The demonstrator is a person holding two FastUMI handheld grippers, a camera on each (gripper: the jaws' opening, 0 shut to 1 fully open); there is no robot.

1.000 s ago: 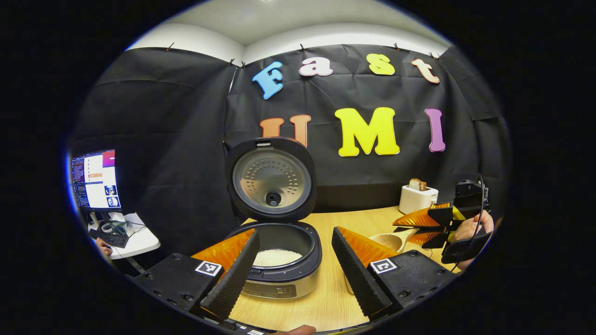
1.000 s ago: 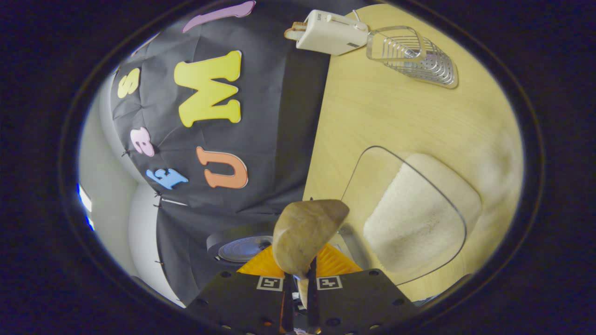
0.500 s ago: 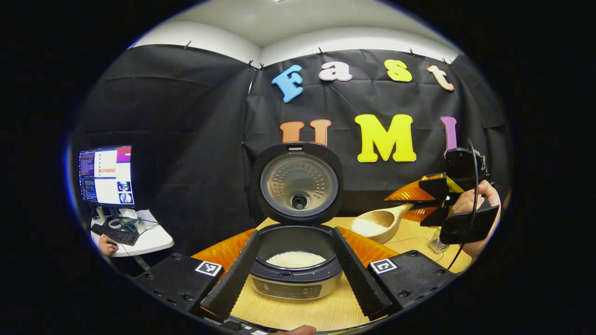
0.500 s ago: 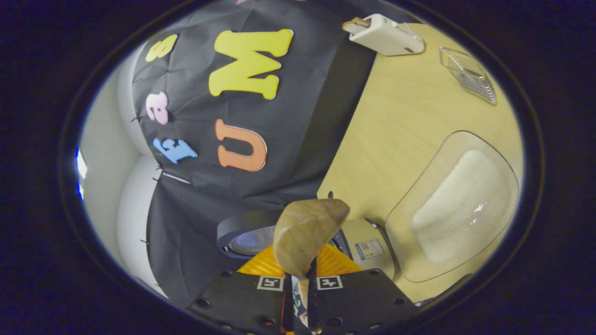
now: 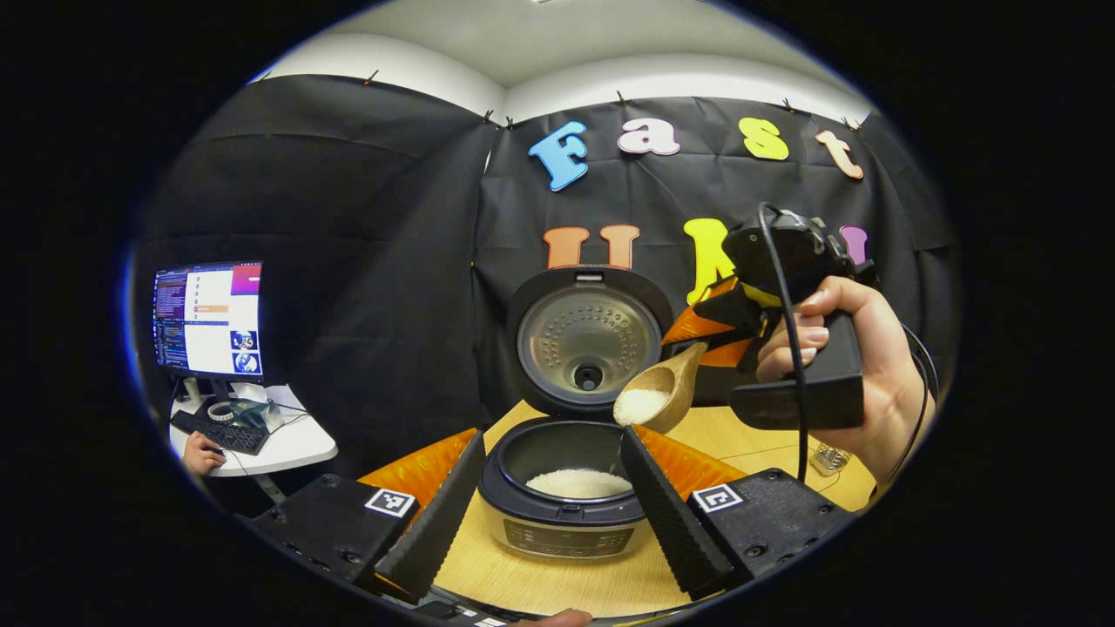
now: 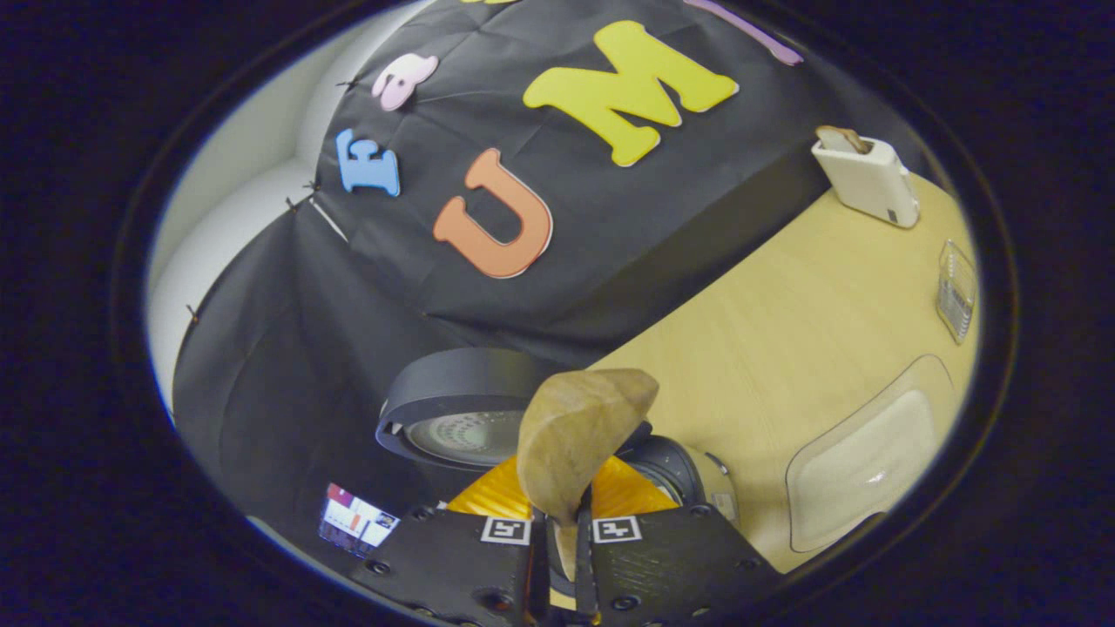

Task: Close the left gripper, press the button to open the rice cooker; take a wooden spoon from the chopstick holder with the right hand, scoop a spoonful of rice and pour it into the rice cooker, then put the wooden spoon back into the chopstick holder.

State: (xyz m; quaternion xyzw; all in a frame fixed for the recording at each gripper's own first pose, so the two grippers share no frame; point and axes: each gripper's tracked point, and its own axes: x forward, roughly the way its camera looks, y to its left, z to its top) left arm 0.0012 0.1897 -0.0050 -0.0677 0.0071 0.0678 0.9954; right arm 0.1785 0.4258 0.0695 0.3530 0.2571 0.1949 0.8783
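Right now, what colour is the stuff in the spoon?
White rice in the wooden spoon, clearest in the left gripper view.

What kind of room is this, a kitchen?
Probably a recording booth set up like a kitchen: a rice cooker and a toaster sit on a wooden table, black cloth hangs as walls, and a computer monitor stands beside it.

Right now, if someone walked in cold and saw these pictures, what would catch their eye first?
Most likely the wooden spoon, loaded with white rice and tipped above the open rice cooker, with the right gripper shut on its handle. Next, the cooker's raised lid standing upright behind a pot that already has rice in it. The left gripper hangs open in front of the cooker.
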